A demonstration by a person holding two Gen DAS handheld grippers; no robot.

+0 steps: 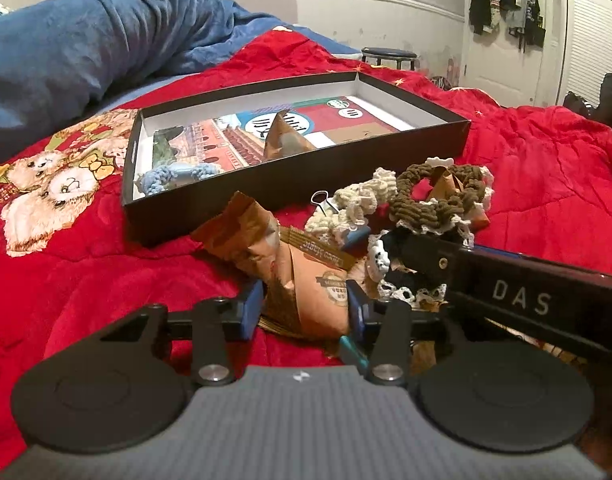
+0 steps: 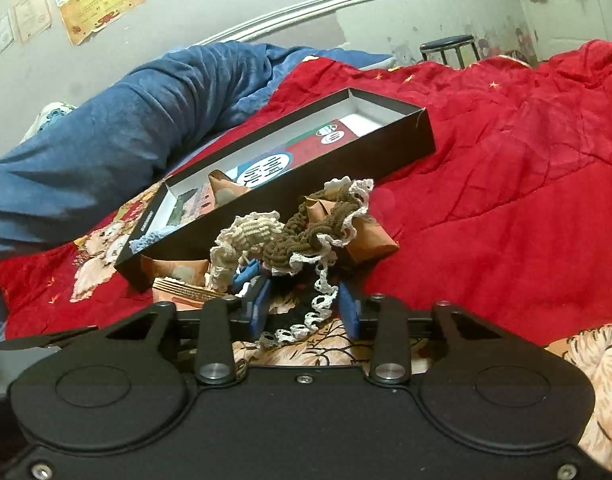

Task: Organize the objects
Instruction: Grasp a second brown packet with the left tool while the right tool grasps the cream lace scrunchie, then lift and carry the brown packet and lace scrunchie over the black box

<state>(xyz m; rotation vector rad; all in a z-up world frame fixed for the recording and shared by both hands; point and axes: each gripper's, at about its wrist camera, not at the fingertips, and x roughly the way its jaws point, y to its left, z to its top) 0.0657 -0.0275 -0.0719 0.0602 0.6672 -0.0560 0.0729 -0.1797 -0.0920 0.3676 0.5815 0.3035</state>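
The left claw (image 1: 306, 304) sits lowest in the pile on the bed, its blue fingers (image 1: 253, 306) set either side of an orange snack packet (image 1: 306, 280). The pads look to be touching the wrapper's sides, so I read it as gripped, though not tightly. The packet's long axis runs away from the claw, up and leftward toward the box, so a straight lift and push forward should carry it there.

Just beside it on the right, the right claw (image 2: 303, 308) is narrowed around a black scrunchie with white lace trim (image 2: 306, 312). Lace hangs between the fingers, but whether the pads actually press it I cannot tell. In the left wrist view the right claw's arm reaches in from the right edge, over that same black-and-white piece (image 1: 390, 276).

Beyond both, touching one another, lie a cream scrunchie (image 2: 245, 236) and a brown one (image 2: 301, 236), with more orange packets tucked under them.

Farther still, the open black box (image 1: 265, 184) lies on the red bedspread (image 2: 506, 200), slightly left of both claws, its long side facing them. It already holds a blue scrunchie (image 1: 173, 174) in the near left corner and another packet (image 1: 283, 136) mid-box. The left hand is nearer the box.
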